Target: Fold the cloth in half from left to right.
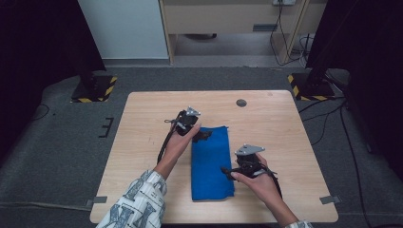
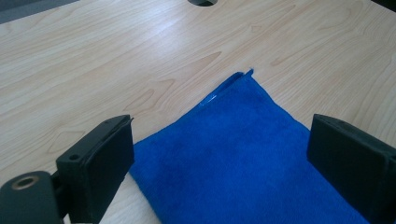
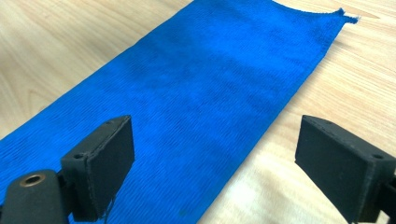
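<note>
Folding looks underway: blue cloth (image 1: 212,163) lies flat as a long strip mid-surface (image 1: 142,118). Left claw (image 1: 203,136) spread empty over its far-left corner, right claw (image 1: 226,171) spread empty at the right edge. Pinch both layers squarely before lifting.

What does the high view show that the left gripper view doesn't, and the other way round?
The high view takes in the whole folded blue cloth, both hands, the right gripper by the cloth's right edge, and the floor around the table. The left gripper view gives the left gripper with its jaws wide apart and nothing between the pads, and the cloth's layered corner up close. Both share the cloth, the wooden tabletop and its round hole.
</note>
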Available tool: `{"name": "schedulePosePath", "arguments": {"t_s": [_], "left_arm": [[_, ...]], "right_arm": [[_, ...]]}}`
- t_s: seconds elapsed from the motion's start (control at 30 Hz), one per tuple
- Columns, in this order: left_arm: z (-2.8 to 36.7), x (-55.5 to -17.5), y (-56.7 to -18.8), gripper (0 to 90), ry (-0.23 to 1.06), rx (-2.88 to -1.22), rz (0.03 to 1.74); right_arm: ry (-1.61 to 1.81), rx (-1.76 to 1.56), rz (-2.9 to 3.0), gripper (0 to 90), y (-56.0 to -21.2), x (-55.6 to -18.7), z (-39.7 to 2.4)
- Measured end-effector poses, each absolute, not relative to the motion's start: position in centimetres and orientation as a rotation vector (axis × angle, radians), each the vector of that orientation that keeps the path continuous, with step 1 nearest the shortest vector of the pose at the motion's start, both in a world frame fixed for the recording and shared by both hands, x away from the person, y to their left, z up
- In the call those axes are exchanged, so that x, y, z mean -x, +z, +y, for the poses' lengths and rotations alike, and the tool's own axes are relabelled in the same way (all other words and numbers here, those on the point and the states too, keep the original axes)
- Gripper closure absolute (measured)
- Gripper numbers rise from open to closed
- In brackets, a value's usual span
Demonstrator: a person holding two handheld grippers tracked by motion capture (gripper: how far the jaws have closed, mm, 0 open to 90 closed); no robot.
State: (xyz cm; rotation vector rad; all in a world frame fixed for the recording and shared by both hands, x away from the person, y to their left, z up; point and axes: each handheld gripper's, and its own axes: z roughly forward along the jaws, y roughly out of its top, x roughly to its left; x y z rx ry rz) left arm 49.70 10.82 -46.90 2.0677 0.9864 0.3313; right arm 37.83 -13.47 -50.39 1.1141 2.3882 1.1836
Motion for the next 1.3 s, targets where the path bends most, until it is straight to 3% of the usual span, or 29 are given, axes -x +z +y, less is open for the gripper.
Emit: {"name": "schedulePosePath", "arguments": {"t_s": [0.6, 1.3], "left_arm": [[14.2, -48.6, -47.0, 8.4, 0.445, -2.053, 1.029], [16.4, -48.6, -47.3, 7.8, 0.403, -2.018, 1.065]], "right_arm": [[1.122, -1.132, 2.392, 11.4, -50.1, -42.2, -12.1], [1.117, -1.126, 2.358, 15.5, -48.8, -45.7, -10.9]]}}
